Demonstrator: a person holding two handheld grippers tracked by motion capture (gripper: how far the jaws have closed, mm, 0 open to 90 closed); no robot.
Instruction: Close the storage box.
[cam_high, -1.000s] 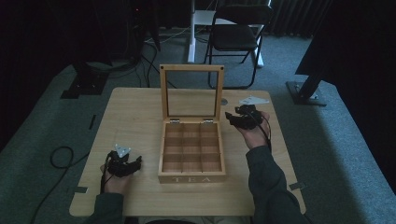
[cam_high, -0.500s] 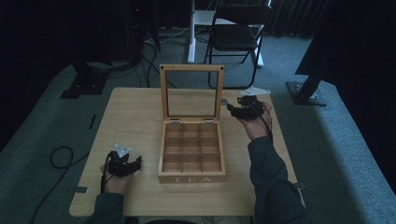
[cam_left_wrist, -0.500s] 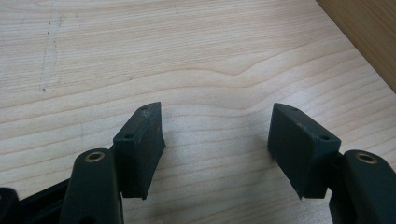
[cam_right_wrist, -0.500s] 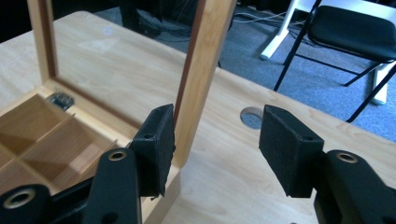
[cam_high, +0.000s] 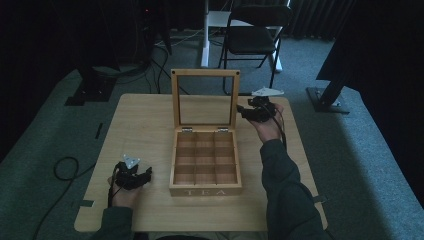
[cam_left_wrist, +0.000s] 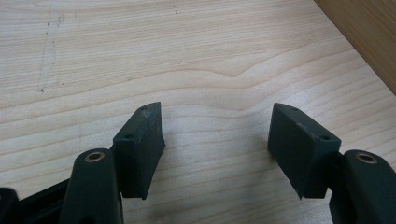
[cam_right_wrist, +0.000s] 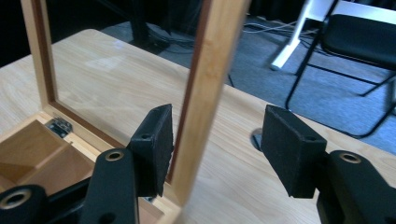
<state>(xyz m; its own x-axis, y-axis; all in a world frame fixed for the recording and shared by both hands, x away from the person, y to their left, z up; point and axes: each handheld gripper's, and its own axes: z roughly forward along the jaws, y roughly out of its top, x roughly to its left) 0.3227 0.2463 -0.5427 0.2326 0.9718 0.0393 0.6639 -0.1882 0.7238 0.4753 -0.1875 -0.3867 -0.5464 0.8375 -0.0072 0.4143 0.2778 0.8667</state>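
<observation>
A wooden tea box (cam_high: 205, 165) with several empty compartments stands mid-table, its glass-paned lid (cam_high: 204, 99) raised upright. My right gripper (cam_high: 242, 111) is at the lid's right frame edge (cam_right_wrist: 205, 88), open, with that frame post between its jaws; the left pad (cam_right_wrist: 154, 144) sits just inside the frame and the right pad (cam_right_wrist: 289, 149) stands well clear of it. My left gripper (cam_high: 148, 174) rests low on the table (cam_left_wrist: 187, 56) left of the box, open with nothing between its pads (cam_left_wrist: 140, 144).
The box's side wall (cam_left_wrist: 369, 42) lies just right of the left gripper. Beyond the table's far edge stand a black folding chair (cam_high: 255, 35) and a white post (cam_high: 205, 30). A cable hole (cam_right_wrist: 256, 138) sits in the table behind the lid. Cables lie on the carpet at left.
My right gripper has moved forward and left from the table's right side up to the lid's right frame edge. The left gripper has stayed put.
</observation>
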